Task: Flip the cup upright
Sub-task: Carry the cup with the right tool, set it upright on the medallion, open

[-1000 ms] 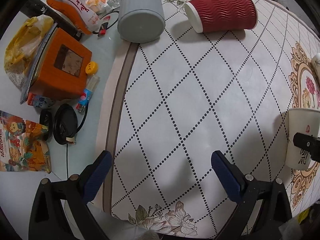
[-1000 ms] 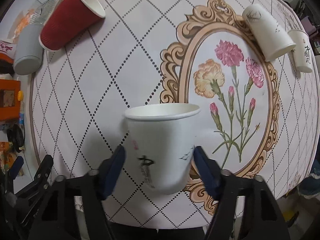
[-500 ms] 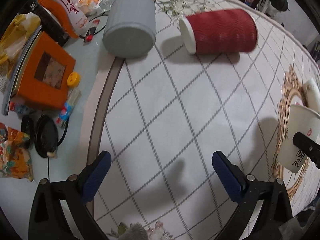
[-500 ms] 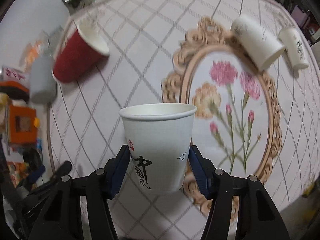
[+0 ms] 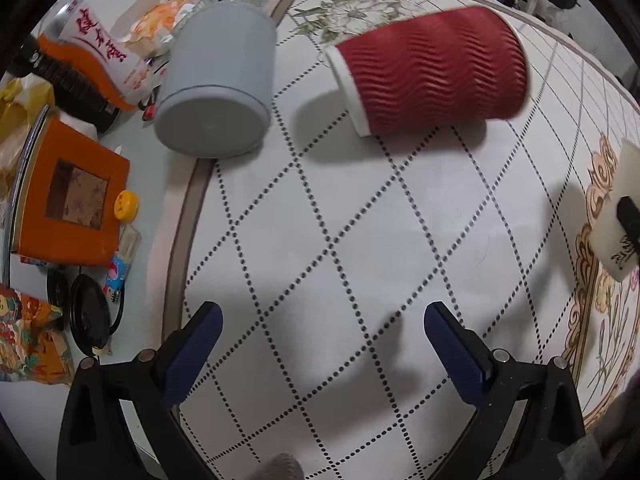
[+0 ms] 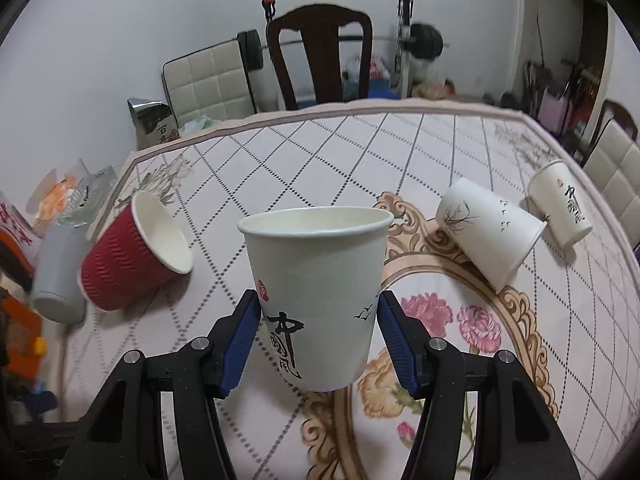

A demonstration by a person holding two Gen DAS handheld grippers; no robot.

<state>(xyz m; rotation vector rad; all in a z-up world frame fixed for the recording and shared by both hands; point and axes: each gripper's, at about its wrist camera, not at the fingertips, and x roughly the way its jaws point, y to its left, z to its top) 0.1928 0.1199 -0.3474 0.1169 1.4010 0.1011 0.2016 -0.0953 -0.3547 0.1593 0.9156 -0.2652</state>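
Observation:
My right gripper (image 6: 318,340) is shut on a white paper cup (image 6: 316,280) with black calligraphy, held upright with its mouth up, just above the tablecloth. The same cup shows at the right edge of the left wrist view (image 5: 618,208). My left gripper (image 5: 318,344) is open and empty, above the diamond-patterned cloth. A red ribbed cup (image 5: 432,68) lies on its side ahead of it; it also shows in the right wrist view (image 6: 132,252). A grey cup (image 5: 216,84) lies on its side to the left of the red one.
Two more white paper cups (image 6: 488,232) (image 6: 560,204) lie on their sides at the right of the floral oval. An orange box (image 5: 68,196), snack bags and black earphones (image 5: 88,316) crowd the table's left edge. A dark chair (image 6: 320,48) stands beyond the far edge.
The right gripper closed on the white cup and tilted up, so the room is in view. The left gripper moved closer to the red and grey cups.

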